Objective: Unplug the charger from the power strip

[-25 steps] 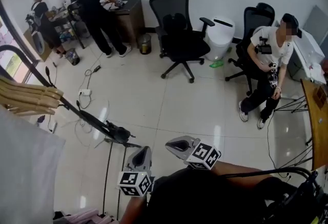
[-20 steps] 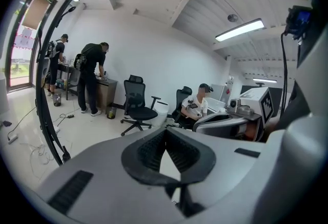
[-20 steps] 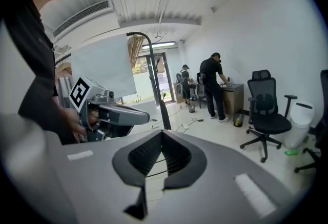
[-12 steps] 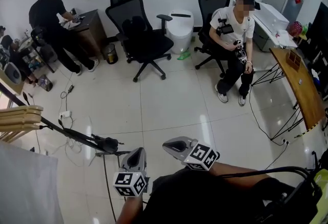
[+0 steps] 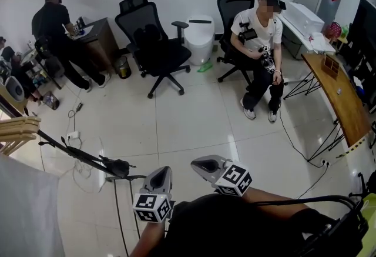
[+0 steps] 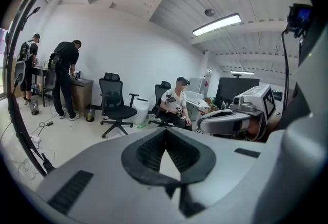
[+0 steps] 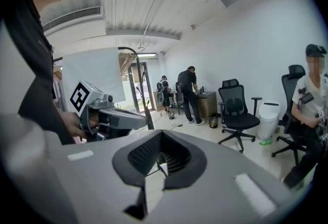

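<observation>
While I'm holding the left gripper [image 5: 160,172] and right gripper [image 5: 198,164] side by side, both are pointing slightly downward, jaws pressed together, nothing pinched

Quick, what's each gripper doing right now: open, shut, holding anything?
Left gripper: shut, jaws together with nothing between them.
Right gripper: shut, jaws together with nothing between them.

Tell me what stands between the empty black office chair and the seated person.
Between the office chair and the seated person stands a white rounded unit, with a small green scrap lying before it; the head view shows this.
</observation>
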{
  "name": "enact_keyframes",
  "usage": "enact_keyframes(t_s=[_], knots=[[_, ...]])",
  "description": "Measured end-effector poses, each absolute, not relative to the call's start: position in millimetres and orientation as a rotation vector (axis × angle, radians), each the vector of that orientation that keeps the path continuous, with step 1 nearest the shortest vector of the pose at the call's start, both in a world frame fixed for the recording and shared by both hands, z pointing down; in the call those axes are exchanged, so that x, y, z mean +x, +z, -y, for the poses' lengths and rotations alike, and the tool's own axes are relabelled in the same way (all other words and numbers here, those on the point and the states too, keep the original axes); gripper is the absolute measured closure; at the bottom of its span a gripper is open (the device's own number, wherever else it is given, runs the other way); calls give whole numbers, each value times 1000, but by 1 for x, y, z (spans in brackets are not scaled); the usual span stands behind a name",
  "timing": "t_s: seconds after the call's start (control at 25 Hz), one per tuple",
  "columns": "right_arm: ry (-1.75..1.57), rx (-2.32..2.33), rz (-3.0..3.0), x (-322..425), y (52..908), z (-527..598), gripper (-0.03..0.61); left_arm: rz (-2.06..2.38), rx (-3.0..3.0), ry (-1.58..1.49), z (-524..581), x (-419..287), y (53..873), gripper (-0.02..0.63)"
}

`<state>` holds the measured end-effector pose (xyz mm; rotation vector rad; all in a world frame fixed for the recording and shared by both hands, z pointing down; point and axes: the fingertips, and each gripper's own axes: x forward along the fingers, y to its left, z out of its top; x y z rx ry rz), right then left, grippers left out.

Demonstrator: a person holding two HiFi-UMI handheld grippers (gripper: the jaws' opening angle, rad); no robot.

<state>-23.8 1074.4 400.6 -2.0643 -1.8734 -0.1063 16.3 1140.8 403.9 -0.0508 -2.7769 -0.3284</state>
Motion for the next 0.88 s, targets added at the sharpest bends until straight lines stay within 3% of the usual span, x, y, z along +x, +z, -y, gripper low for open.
enact_keyframes(t_s=[0.88], knots=[[78, -1834, 2128, -119, 402, -828, 577, 2730, 170, -303, -926, -87, 410, 607]])
